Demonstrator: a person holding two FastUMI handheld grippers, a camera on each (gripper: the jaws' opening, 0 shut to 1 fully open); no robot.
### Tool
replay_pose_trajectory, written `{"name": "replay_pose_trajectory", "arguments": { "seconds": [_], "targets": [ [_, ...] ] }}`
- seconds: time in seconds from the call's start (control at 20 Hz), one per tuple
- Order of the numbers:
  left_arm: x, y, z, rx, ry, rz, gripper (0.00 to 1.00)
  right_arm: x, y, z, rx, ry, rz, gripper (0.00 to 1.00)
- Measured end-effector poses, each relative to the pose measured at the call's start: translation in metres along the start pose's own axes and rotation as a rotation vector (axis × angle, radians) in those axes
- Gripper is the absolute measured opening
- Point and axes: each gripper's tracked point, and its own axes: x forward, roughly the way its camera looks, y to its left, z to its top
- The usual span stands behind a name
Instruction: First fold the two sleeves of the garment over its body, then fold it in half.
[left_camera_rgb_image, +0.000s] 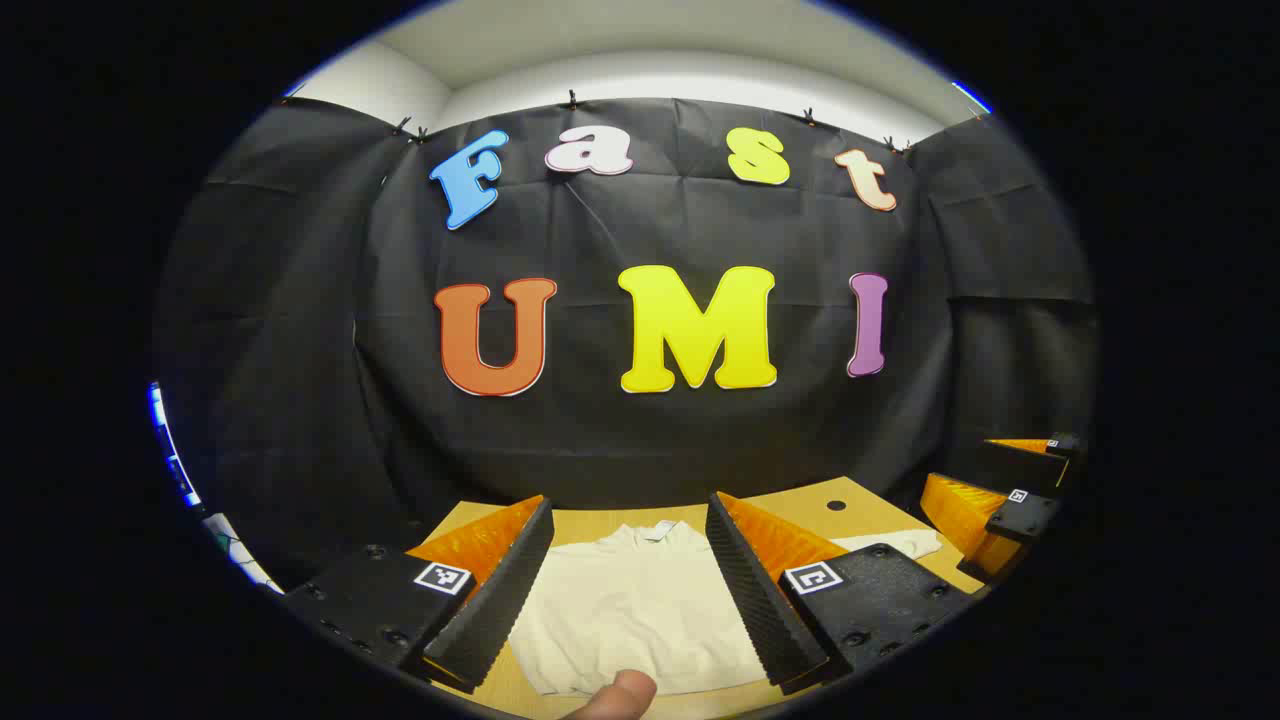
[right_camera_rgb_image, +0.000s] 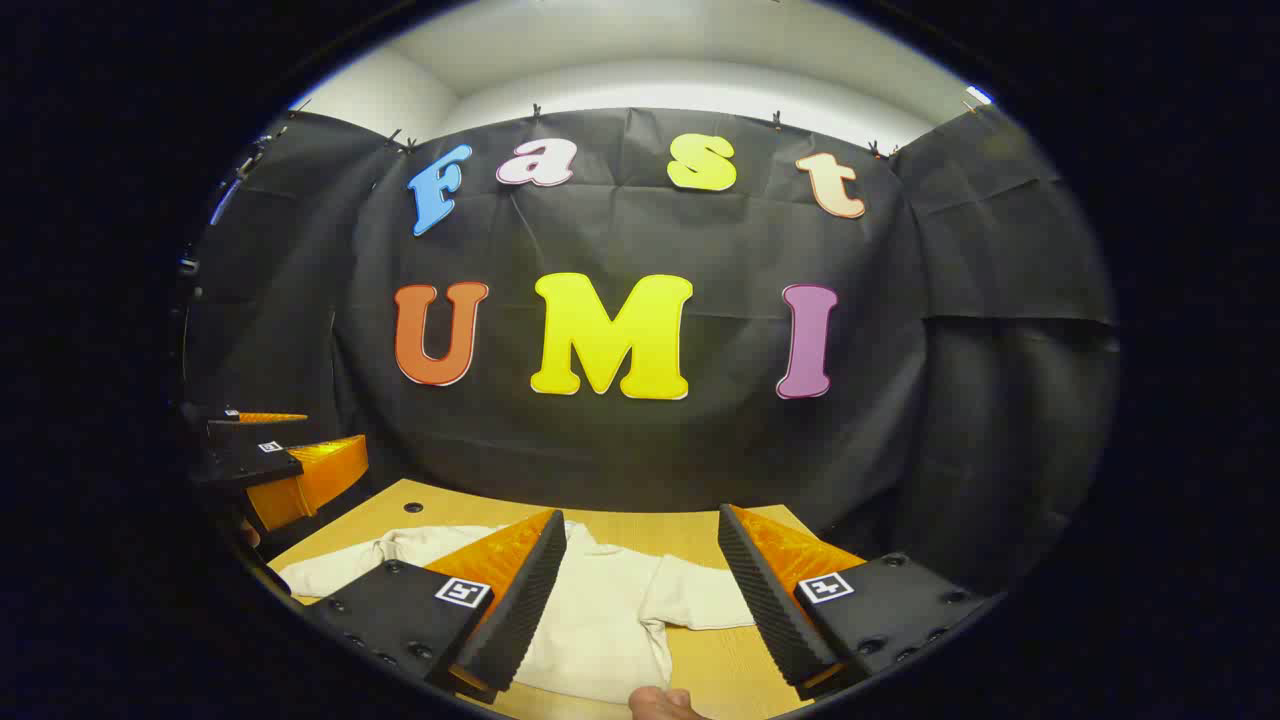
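My left hand-held gripper hovers with fingers apart, garment flat on the bench between and below them. Right hand-held gripper likewise spread, a sleeve probably unfolded ahead.

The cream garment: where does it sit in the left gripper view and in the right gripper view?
Left gripper view: the cream garment lies at bottom centre, between the left gripper's open fingers, collar away from the camera.
Right gripper view: it spreads across bottom left to centre, one sleeve reaching right between the right gripper's fingers.
Shared landmark: the round hole in the wooden table.
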Motion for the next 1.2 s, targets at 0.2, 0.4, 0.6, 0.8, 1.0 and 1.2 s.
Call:
{"name": "replay_pose_trajectory", "arguments": {
  "seconds": [0.2,0.4,0.6,0.8,1.0,1.2],
  "targets": [
    [0.015,-0.007,-0.002,0.005,0.009,0.005,0.98,0.013,-0.002,0.003,-0.028,-0.014,0.008,0.95],
    [0.025,-0.015,0.002,0.002,-0.002,-0.004,0.98,0.022,-0.005,0.007,-0.036,-0.023,0.018,0.94],
    [0.032,-0.022,0.0,-0.005,0.008,-0.02,0.98,0.031,-0.01,0.01,-0.023,-0.015,0.014,0.94],
    [0.039,-0.025,0.0,-0.003,0.007,-0.02,0.98,0.038,-0.016,0.011,-0.028,-0.015,0.012,0.94],
    [0.046,-0.026,-0.006,-0.013,0.021,-0.016,0.98,0.04,-0.013,0.011,-0.03,-0.015,0.039,0.94],
    [0.049,-0.025,-0.013,-0.019,0.035,-0.005,0.98,0.043,-0.012,0.008,-0.043,-0.013,0.057,0.94]
  ]
}}
